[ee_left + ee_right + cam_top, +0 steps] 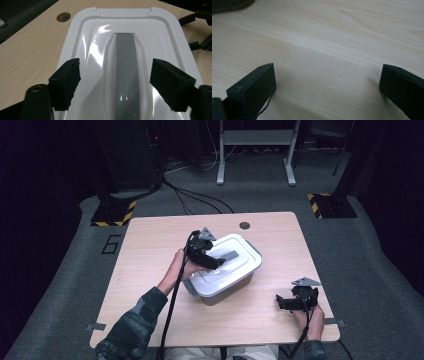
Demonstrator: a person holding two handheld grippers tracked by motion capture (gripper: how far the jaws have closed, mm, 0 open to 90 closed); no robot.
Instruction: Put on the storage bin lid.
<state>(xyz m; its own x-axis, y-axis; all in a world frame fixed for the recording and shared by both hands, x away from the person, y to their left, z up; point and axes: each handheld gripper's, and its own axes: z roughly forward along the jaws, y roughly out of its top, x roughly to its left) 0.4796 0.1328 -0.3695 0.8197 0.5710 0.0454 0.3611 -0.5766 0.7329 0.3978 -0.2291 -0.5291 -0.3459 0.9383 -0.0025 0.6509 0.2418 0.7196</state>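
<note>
- The left gripper view had the left gripper (pixel 115 82) over the white lid (pixel 162 45) of a box, its jaws spread with the grey handle (pixel 126 72) running between them; neither pad (pixel 66 80) touched the handle.
- The handle lay flat in a recess along the middle of the lid, running away from the jaws toward the lid's far edge.
- In the high view the left gripper (pixel 212 257) sat above the near-left part of the lid (pixel 240 262), held in the person's left hand (pixel 177 267).
- The box (pixel 225 292) stood near the middle of the wooden table (pixel 150 270), turned at an angle to the table's edges.
- The right gripper (pixel 287 302) rested at the near right of the table, well apart from the box, in the right hand (pixel 312 317).
- The right gripper view showed its jaws spread wide over bare wood (pixel 324 50), with nothing between them.
- A round hole (pixel 244 225) sat in the table near its far edge, beyond the box.
</note>
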